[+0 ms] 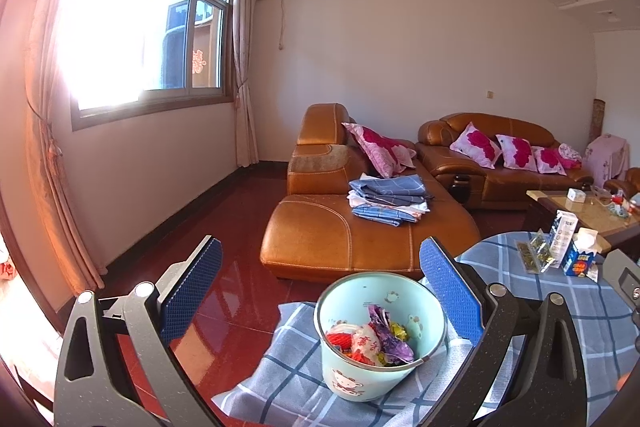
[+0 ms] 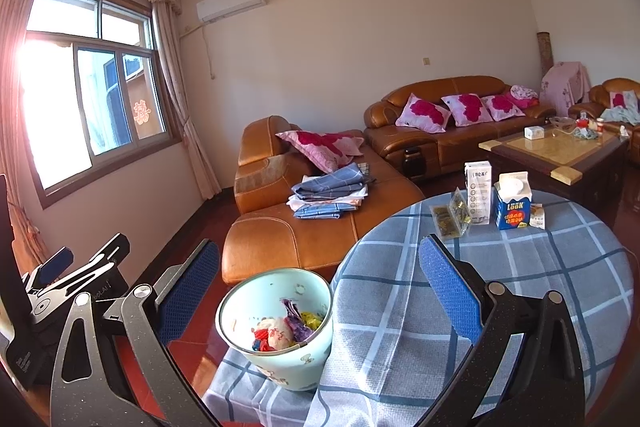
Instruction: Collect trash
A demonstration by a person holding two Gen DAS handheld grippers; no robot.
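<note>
Bin [image 2: 276, 331] w/ wrappers; both jaws wide, empty.

Harsh sunlight through the window [image 1: 132, 27] blows out the left; fisheye edges bend and darken.

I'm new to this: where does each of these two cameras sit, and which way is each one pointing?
Left wrist: sits on the left gripper, looking along its open blue fingers over the bin toward the sofa and window; the right gripper's edge shows at far right.
Right wrist: sits on the right gripper, facing the checked table, its cartons and the sofa; the left gripper shows at left.
Shared: bin, table, sofa, window.
</note>
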